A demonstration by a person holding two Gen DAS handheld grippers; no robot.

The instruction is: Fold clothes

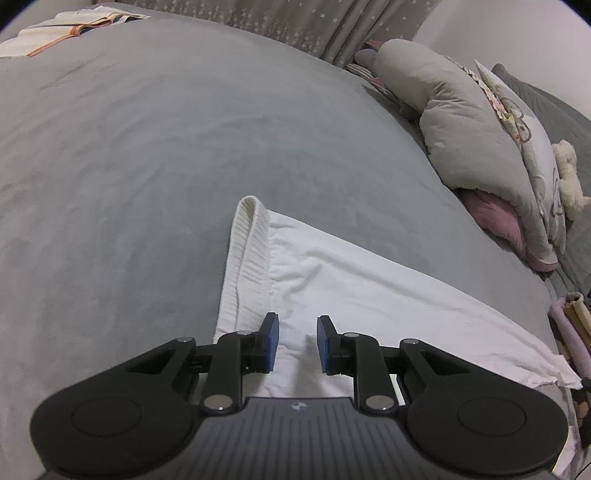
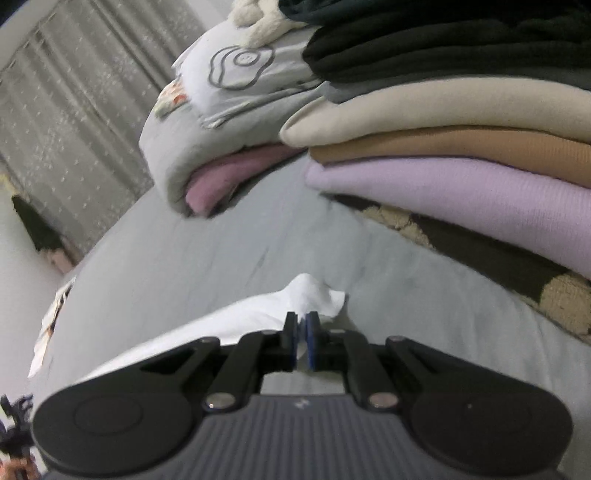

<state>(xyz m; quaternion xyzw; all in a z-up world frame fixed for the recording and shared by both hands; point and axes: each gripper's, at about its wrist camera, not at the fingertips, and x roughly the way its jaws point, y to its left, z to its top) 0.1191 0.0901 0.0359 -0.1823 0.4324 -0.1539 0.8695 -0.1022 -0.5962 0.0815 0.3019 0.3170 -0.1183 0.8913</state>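
A white garment (image 1: 354,295) with a ribbed waistband (image 1: 247,258) lies flat on the grey bed cover (image 1: 147,147). My left gripper (image 1: 297,341) hovers just over the cloth near the waistband, jaws open with nothing between the blue pads (image 1: 272,343). In the right wrist view the garment's far corner (image 2: 314,295) bunches up into a peak in front of my right gripper (image 2: 303,341). That gripper is shut on the white cloth, a sliver of which shows between its pads.
A stack of folded clothes (image 2: 461,155) in lilac, tan, cream and black rises close on the right. A grey printed quilt (image 1: 491,140) over a pink item (image 2: 221,177) sits beyond. Folded cloth (image 1: 66,29) lies at the far left; curtains (image 2: 74,110) hang behind.
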